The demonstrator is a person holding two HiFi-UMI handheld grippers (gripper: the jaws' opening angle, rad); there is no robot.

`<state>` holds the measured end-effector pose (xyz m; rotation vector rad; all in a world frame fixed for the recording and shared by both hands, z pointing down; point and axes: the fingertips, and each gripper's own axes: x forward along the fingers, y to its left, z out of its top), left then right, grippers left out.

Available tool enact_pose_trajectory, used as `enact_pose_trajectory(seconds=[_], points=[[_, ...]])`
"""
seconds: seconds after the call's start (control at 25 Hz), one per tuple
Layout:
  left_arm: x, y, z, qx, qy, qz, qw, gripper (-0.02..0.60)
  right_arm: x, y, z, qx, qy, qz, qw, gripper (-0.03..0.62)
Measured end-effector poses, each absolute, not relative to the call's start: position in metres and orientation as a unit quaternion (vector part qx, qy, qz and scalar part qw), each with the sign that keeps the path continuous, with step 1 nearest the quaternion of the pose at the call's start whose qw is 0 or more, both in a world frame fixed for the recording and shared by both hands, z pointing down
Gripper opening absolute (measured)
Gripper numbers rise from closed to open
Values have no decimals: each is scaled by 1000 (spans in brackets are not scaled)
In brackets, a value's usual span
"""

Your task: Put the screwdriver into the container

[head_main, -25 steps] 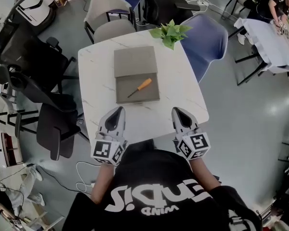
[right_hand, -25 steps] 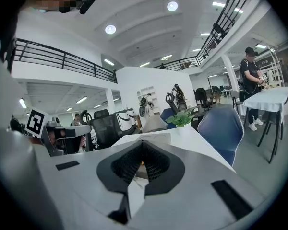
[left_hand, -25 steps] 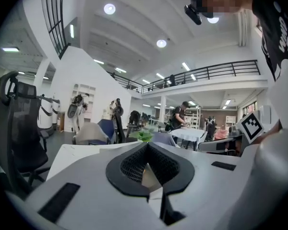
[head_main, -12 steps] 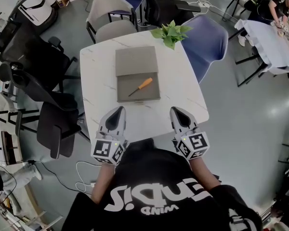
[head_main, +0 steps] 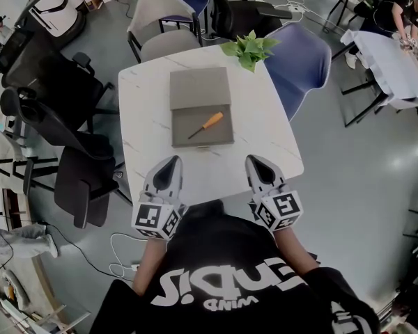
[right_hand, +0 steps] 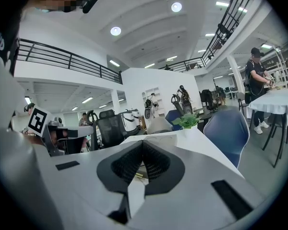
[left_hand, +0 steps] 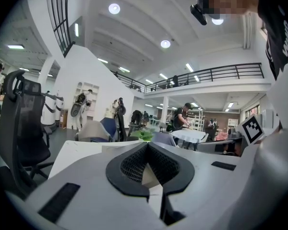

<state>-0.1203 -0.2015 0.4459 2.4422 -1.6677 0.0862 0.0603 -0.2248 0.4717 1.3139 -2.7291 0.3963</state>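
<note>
Left gripper [head_main: 172, 160] and right gripper [head_main: 253, 160]: jaws closed, empty, near bench [head_main: 265, 131] edge; screwdriver [head_main: 205, 126] lies on container [head_main: 198, 89], probably light, stiff; grip orange handle.

The table top [head_main: 272, 145] is white with faint grey marble veining, smooth and slightly glossy. The open container [head_main: 198, 88] is matt grey, possibly felt or board; the head view is too coarse to settle it. The screwdriver [head_main: 206, 125] has a smooth orange plastic handle and a dark metal shaft. The left gripper [left_hand: 147, 144] and right gripper [right_hand: 142, 142] have matt pale-grey plastic shells and black, finely gridded pads [left_hand: 132, 166]. The floor [head_main: 348, 186] is smooth grey with a faint sheen.
</note>
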Motion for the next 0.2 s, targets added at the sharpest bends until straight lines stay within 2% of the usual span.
enact_pose_trajectory(seconds=[0.2], points=[[-121,-199,449,821,-562,34,97,14,58,-222,473,429,-892,134,44,12]])
